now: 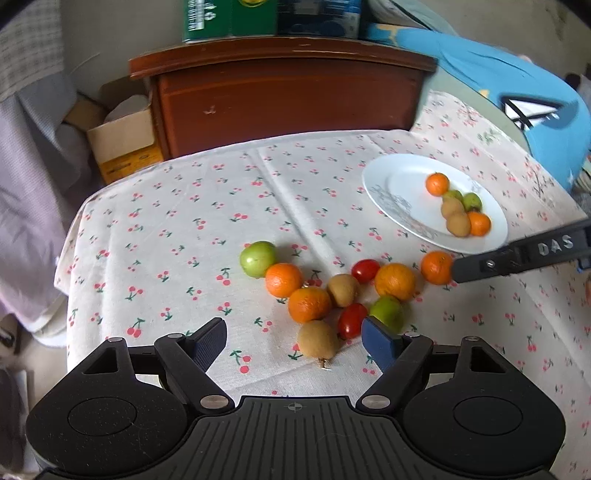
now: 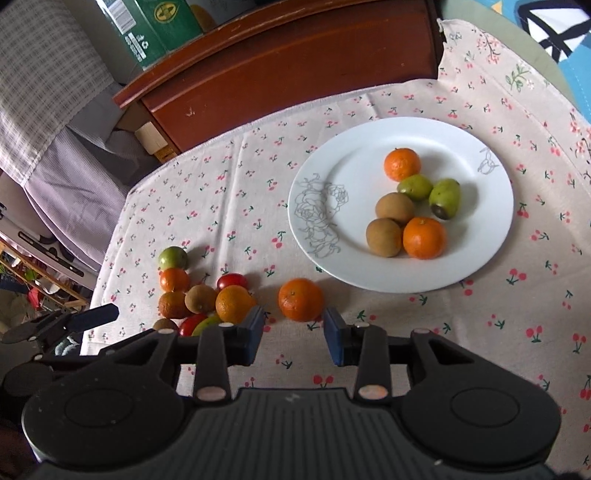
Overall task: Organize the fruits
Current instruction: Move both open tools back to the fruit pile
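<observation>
Right gripper (image 2: 293, 332) open, jaws apart and empty; lone orange (image 2: 300, 299) just ahead at 12 o'clock.
Orange sits off the plate's (image 2: 491, 254) 7 o'clock rim. Round, no long axis, stem end up; likely light, firm, prone to roll: grip across its middle. Left gripper (image 1: 295, 338) open wide.

Table covered by a cream cherry-print cloth (image 1: 192, 221), creased down the middle. Behind it a dark red-brown wooden cabinet (image 1: 280, 99), scuffed front, with a green carton (image 1: 229, 18) and a dark box (image 1: 319, 16) on top. Open cardboard box (image 1: 122, 144) on the floor left of the cabinet. Checked and lilac fabric (image 2: 48, 92) hangs far left. Plain pale wall, soft daylight.
</observation>
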`<state>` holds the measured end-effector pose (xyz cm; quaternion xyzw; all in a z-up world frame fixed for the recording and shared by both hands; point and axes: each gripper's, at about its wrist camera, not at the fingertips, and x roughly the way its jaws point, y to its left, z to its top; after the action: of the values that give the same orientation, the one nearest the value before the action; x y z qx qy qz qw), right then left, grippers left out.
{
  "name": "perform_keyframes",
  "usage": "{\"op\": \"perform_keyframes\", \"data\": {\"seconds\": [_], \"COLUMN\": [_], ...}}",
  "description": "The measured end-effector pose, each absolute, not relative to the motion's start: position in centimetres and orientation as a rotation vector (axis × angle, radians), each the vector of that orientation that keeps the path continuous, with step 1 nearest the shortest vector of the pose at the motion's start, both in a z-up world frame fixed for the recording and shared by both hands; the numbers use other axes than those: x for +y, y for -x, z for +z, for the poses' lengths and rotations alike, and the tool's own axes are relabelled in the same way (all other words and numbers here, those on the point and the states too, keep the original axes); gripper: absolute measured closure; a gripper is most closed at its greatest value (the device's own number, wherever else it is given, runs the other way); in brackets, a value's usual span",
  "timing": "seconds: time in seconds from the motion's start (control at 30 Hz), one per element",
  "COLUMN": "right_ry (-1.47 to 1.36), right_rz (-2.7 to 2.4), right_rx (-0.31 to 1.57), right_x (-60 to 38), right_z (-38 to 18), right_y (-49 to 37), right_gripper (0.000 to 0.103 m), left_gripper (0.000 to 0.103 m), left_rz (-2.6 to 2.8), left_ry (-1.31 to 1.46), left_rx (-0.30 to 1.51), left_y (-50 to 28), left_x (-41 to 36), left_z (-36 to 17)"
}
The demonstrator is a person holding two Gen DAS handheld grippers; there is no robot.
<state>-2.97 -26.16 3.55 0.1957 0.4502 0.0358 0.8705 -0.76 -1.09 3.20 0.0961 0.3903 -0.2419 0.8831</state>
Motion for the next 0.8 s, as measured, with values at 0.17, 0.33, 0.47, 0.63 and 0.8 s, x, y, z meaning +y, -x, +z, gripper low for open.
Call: {"op": "perform_keyframes", "data": {"seconds": [0.17, 0.33, 0.47, 0.63, 0.8], "right_ry": [-0.401, -0.399, -0.392, -0.389, -0.374], "right_rz": [0.055, 0.045, 0.036, 0.03, 0.027], "right_rx": [0.95, 0.955, 0.957, 0.963, 0.963], "right_x": [-25.8, -25.5, -25.4, -25.3, -25.0], "right_z": [3.0, 2.6, 2.4, 2.0, 1.8], "right_y": [2.4, 2.0, 1.8, 1.5, 1.2], "right_gripper": [0.066, 0.065, 0.065, 0.065, 0.065], "left_gripper": [0.023, 0.025, 0.028, 0.044, 0.045], "left_rz": [-0.501, -0.521, -0.534, -0.542, -0.546], "left_ry": [-0.23, -0.232, -0.234, -0.236, -0.229], "left_rx": [0.827, 0.804, 0.807, 0.828, 0.824], "left_y": [0.6, 0.6, 0.4, 0.3, 0.3], "left_x": [-1.4, -1.5, -1.8, -2.3, -2.5], "left_z": [2.2, 1.8, 1.4, 0.6, 0.5]}}
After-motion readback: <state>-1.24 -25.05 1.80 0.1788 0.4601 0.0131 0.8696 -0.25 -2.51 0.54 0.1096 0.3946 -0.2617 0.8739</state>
